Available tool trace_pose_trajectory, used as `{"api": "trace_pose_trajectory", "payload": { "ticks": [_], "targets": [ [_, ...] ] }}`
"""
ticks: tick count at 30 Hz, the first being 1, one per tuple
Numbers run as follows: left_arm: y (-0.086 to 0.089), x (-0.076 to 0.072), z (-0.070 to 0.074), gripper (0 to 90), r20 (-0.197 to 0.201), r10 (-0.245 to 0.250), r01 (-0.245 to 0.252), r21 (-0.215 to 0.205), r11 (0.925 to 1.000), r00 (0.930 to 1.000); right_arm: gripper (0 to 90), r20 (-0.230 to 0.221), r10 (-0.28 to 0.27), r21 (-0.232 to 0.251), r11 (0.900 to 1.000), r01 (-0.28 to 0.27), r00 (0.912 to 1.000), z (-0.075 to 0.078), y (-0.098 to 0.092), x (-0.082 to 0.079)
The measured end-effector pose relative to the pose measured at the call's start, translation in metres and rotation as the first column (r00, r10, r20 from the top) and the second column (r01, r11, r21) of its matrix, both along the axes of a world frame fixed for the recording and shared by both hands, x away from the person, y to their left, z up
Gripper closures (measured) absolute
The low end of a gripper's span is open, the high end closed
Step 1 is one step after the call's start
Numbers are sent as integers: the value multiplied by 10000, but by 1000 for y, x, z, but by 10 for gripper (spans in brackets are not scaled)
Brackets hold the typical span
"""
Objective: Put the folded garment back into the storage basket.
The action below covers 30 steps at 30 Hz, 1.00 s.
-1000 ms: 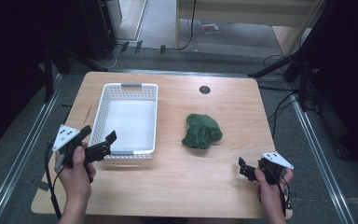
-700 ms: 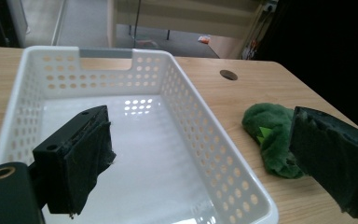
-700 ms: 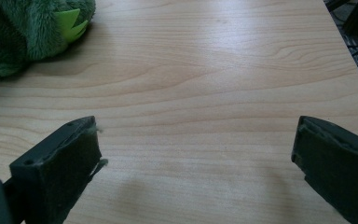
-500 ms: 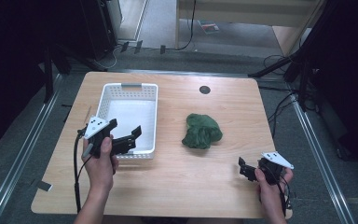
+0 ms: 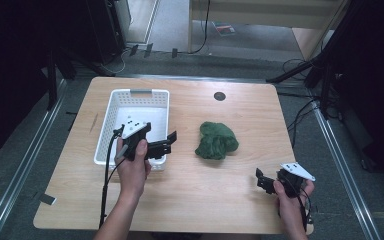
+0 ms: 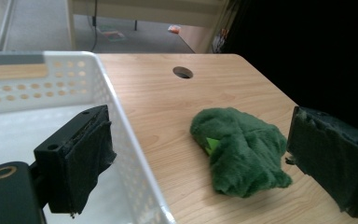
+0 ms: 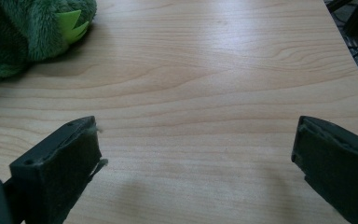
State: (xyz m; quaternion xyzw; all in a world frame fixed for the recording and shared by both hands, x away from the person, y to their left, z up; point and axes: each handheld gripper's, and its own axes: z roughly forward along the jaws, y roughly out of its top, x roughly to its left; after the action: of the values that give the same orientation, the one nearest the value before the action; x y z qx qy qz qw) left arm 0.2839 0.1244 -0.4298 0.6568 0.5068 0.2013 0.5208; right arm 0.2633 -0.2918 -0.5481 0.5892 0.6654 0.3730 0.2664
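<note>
Left gripper (image 5: 169,141) jaws wide apart over the white basket's (image 5: 111,111) near corner, green plush toy (image 5: 216,141) ahead of it on the table (image 5: 190,200), right gripper (image 5: 261,181) gaping too, toy beyond its jaws, untouched.

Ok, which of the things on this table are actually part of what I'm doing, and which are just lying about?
In play:
- green plush toy, lying on the table, ahead of the open left tongs
- white basket, beside the toy, left tongs over its near right corner
- right tongs, open, near the table's front right

Just there:
- round hole in the tabletop
- cables on the floor
</note>
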Motion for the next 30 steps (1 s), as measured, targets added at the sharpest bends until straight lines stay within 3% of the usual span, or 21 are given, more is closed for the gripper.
{"api": "trace_pose_trajectory", "payload": {
  "ticks": [8, 10, 16, 26, 30],
  "targets": [
    [-29, 12, -2, 18, -339, -562, 566, 137, 9983, 9978, 13, -4, -9, 52, 10000, 9, 10000, 0, 0, 0],
    [-41, 17, -6, 6, -583, -844, 859, 238, 9960, 9947, 13, -15, -16, 84, 10000, 17, 10000, 0, 0, 0],
    [-60, 24, -13, 0, -869, -1067, 1094, 268, 9936, 9905, 13, 1, 24, 77, 10000, -24, 10000, 0, 0, 0],
    [-96, 40, -25, 0, -1430, -1516, 1622, 649, 9846, 9780, 13, -48, -7, 109, 9999, 8, 10000, 0, 0, 0],
    [-112, 48, -40, 0, -1800, -1592, 1756, 789, 9813, 9707, 13, -55, 11, 124, 9999, -11, 10000, 0, 0, 0]
  ]
}}
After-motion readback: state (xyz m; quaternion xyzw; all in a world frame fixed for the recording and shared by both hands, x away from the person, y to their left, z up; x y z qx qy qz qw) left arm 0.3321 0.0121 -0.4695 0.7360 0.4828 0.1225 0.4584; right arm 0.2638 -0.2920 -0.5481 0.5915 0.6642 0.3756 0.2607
